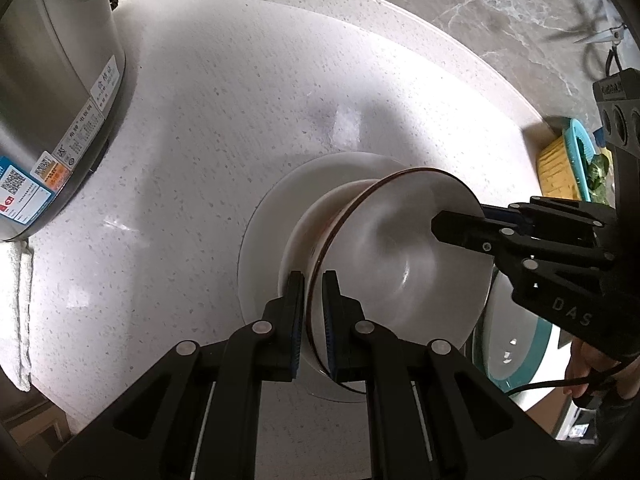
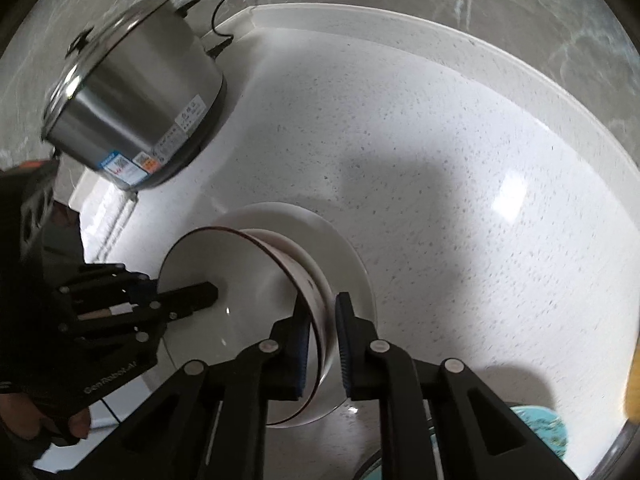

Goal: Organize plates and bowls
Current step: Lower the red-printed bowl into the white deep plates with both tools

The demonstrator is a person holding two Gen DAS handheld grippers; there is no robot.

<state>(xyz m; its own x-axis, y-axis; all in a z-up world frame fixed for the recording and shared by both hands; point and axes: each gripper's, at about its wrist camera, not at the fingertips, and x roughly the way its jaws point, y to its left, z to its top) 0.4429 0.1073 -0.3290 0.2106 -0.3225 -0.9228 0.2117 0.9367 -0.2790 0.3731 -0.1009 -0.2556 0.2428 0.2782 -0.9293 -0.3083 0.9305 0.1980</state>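
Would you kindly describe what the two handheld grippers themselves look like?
Both the left gripper and the right gripper are matte black linkage frames with silver pivot rivets and ribbed blue finger pads. White lettering marks each body, thin black cables trail behind, and the hands wear dark gloves.

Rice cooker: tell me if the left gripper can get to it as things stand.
Probably not yet: the left gripper is shut on the brown-rimmed bowl, which the right gripper also grips. The countertop stretch toward the rice cooker looks unobstructed.
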